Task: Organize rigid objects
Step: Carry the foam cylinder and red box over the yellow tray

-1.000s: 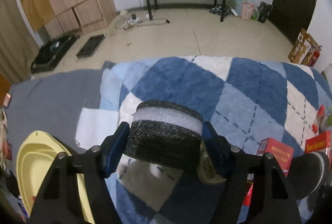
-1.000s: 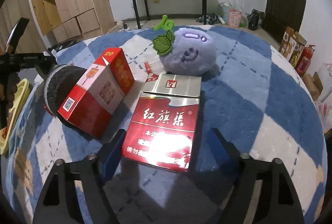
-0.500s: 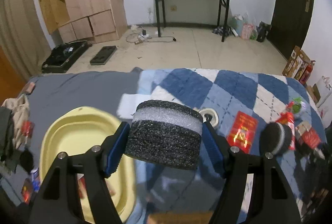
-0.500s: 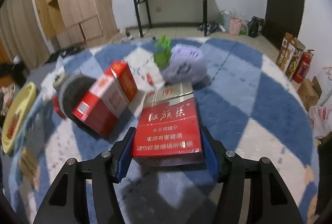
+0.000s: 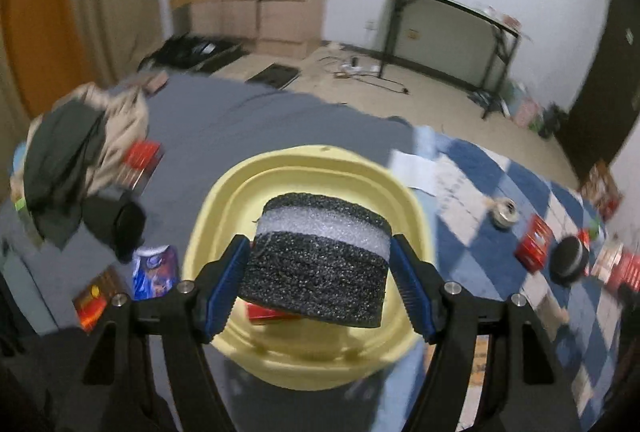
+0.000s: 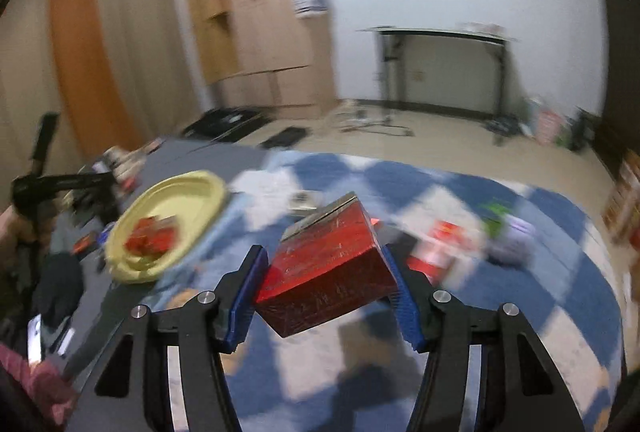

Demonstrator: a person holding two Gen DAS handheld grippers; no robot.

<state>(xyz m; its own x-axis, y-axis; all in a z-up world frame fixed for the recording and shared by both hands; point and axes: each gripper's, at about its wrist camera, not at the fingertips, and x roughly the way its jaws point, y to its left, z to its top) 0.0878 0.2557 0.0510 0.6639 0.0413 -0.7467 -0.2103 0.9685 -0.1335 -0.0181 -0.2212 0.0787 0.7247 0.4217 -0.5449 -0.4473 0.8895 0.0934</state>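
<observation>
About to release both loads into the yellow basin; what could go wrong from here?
The red box sits tilted in the right gripper, so it may slip out short of the yellow basin. The foam roll in the left gripper could bounce or roll off red items already inside.

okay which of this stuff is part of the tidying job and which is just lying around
Job: foam roll in left gripper; red box in right gripper; yellow basin.
Lying about: clothes pile, black desk, wooden cabinet.
</observation>
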